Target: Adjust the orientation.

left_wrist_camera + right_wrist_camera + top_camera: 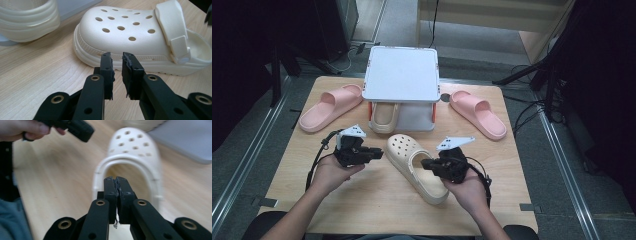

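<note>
Worktop [362, 200]: pale wood, square, with a person's forearms coming in from the near edge.

Clog [414, 165]: cream, holed toe, lying mid-worktop on a slant, toe toward the far left, heel toward the near right.

Left claw [377, 153]: black, held level just beside the clog's toe, pointing at it; not touching, as far as can be told.

Right claw [427, 163]: black, at the clog's heel opening; jaw gap too small to judge.

Box [402, 75]: white, lidded, at the far edge, open at the front, with a second cream clog [384, 116] tucked inside.

Pink slides: one [331, 106] left of the box, one [478, 113] right of it.
</note>
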Demonstrator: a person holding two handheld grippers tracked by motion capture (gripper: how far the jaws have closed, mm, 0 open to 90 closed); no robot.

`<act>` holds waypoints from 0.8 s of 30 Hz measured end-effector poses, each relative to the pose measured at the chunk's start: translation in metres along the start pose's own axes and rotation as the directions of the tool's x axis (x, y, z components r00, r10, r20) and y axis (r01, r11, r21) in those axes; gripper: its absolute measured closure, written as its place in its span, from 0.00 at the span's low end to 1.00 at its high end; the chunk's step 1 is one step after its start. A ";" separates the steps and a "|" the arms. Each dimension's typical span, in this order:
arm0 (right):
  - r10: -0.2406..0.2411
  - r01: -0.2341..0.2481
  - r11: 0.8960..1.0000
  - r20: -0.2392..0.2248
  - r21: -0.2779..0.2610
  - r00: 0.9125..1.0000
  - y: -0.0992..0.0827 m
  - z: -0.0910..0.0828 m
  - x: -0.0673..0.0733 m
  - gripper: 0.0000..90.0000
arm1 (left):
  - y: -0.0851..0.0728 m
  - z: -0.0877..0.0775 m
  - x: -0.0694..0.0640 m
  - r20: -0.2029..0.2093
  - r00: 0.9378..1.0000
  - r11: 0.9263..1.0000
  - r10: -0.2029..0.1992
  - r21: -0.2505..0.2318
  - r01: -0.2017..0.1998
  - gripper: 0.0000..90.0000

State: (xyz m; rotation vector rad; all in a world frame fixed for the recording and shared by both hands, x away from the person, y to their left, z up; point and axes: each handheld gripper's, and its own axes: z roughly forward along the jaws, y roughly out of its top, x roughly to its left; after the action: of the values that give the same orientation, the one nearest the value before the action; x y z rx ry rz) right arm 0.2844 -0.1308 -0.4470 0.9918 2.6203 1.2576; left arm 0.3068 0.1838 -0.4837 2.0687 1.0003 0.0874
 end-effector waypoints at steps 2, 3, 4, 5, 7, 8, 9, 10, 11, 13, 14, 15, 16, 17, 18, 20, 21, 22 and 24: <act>-0.010 0.010 1.000 0.020 -0.010 1.000 0.000 -0.004 -0.009 1.00 | 0.000 0.004 0.000 0.000 1.000 1.000 -0.003 0.002 0.003 0.88; -0.009 0.009 1.000 0.032 -0.014 0.999 0.000 -0.005 -0.013 1.00 | 0.000 0.006 0.000 -0.004 1.000 1.000 -0.004 0.002 0.004 0.88; -0.009 0.010 1.000 0.041 -0.015 0.999 0.000 -0.004 -0.018 1.00 | 0.001 0.007 0.000 -0.003 1.000 1.000 -0.002 0.005 0.002 0.89; -0.008 0.008 1.000 0.047 -0.018 0.999 0.000 -0.003 -0.024 1.00 | 0.001 0.009 0.000 -0.001 1.000 1.000 -0.010 0.005 0.010 0.89; 0.009 -0.009 1.000 0.048 -0.010 0.999 -0.001 0.003 -0.034 1.00 | 0.001 0.012 0.001 0.000 1.000 1.000 -0.009 0.007 0.009 0.89; 0.013 -0.013 1.000 0.062 0.002 0.998 -0.001 0.007 -0.038 1.00 | 0.001 0.013 0.001 -0.002 1.000 1.000 -0.009 0.010 0.009 0.89; 0.010 -0.010 1.000 0.070 0.009 0.998 -0.001 0.010 -0.042 1.00 | 0.002 0.015 0.001 -0.006 1.000 1.000 -0.009 0.010 0.010 0.89; 0.010 -0.012 1.000 0.075 0.021 0.997 -0.001 0.014 -0.045 1.00 | 0.002 0.015 0.001 -0.006 1.000 1.000 -0.009 0.010 0.010 0.89; 0.013 -0.016 0.999 0.079 0.034 0.997 -0.001 0.017 -0.048 1.00 | 0.002 0.017 0.001 -0.004 1.000 1.000 -0.017 0.009 0.017 0.89; 0.015 -0.018 0.999 0.072 0.038 0.997 0.000 0.022 -0.052 1.00 | 0.002 0.020 0.002 -0.002 1.000 1.000 -0.018 0.012 0.018 0.89; 0.023 -0.026 0.999 0.065 0.042 0.998 0.000 0.025 -0.055 1.00 | 0.002 0.022 0.001 -0.001 1.000 1.000 -0.018 0.014 0.018 0.89; 0.033 -0.036 0.998 0.063 0.047 0.997 -0.001 0.027 -0.056 1.00 | 0.002 0.023 0.001 0.000 1.000 1.000 -0.016 0.019 0.016 0.89; 0.033 -0.036 0.998 0.060 0.051 0.998 -0.001 0.029 -0.058 1.00 | 0.002 0.025 0.001 -0.003 1.000 1.000 -0.012 0.026 0.012 0.89; 0.044 -0.047 0.997 0.055 0.056 0.998 -0.002 0.030 -0.059 1.00 | 0.002 0.027 0.001 0.000 1.000 1.000 -0.011 0.027 0.011 0.89; 0.052 -0.055 0.997 0.052 0.056 0.997 -0.003 0.032 -0.060 1.00 | 0.002 0.028 0.000 0.000 1.000 0.999 -0.009 0.030 0.009 0.89; 0.074 -0.075 0.996 0.033 0.047 0.997 -0.004 0.032 -0.062 1.00 | 0.002 0.030 0.000 0.005 1.000 0.999 -0.010 0.034 0.010 0.89; 0.083 -0.084 0.996 0.027 0.043 0.996 -0.005 0.032 -0.063 1.00 | 0.003 0.033 -0.001 0.005 1.000 0.999 -0.001 0.038 0.001 0.89; 0.086 -0.087 0.995 0.027 0.041 0.996 -0.006 0.031 -0.063 1.00 | 0.003 0.034 -0.001 0.006 1.000 0.999 -0.001 0.037 0.001 0.88; 0.090 -0.091 0.995 0.030 0.040 0.995 -0.007 0.031 -0.062 1.00 | 0.004 0.034 0.000 0.012 1.000 0.999 -0.013 0.036 0.012 0.89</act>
State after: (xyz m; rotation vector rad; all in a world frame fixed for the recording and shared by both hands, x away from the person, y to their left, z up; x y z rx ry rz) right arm 0.3395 -0.1491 -0.4851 1.1387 2.6178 1.2029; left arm 0.3225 0.1604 -0.5036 2.0930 1.0139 0.0500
